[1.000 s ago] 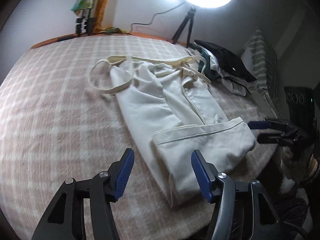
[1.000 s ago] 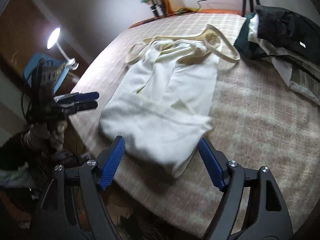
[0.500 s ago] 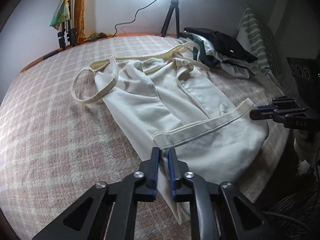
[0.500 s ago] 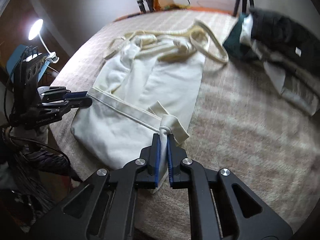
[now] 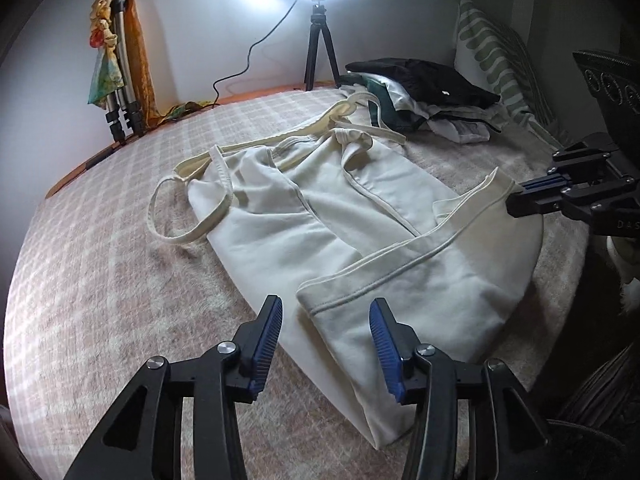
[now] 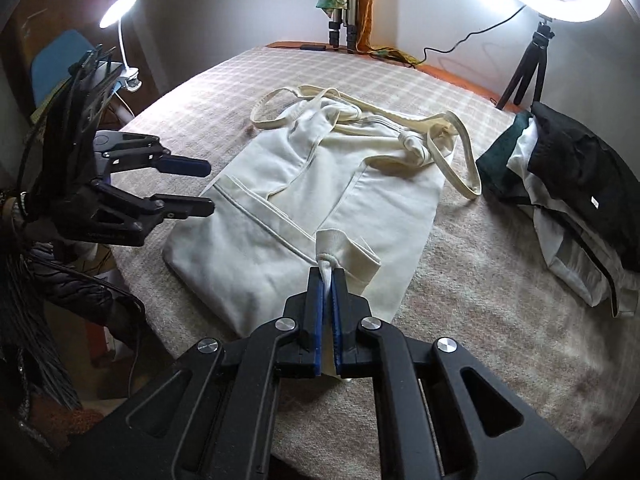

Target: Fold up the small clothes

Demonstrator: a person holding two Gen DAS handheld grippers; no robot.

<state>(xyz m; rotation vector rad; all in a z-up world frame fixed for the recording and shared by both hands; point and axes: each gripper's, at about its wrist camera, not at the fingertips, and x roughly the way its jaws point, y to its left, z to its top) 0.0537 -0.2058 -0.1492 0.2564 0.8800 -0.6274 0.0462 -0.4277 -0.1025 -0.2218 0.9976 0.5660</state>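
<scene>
A cream garment with long straps (image 5: 320, 216) lies flat on the checked bed cover, its lower part folded up over itself; it also shows in the right wrist view (image 6: 320, 184). My left gripper (image 5: 325, 320) is open and empty, its blue pads (image 5: 269, 334) either side of the folded hem's near corner, just short of it. It shows in the right wrist view (image 6: 188, 186), open beside the garment's left edge. My right gripper (image 6: 327, 276) is shut on the hem's other corner, pinching a bunched bit of cloth. It shows in the left wrist view (image 5: 520, 196) at the hem.
A pile of dark and white clothes (image 6: 568, 184) lies on the right of the bed, with a striped pillow (image 5: 496, 56) behind it. A ring light on a tripod (image 5: 318, 52) stands at the back. A clip lamp (image 6: 120, 12) and the bed's edge are on the left.
My left gripper, open a second ago, shut on the hem's near corner, has now let go and opened. My right gripper shut on the other corner and has kept its hold.
</scene>
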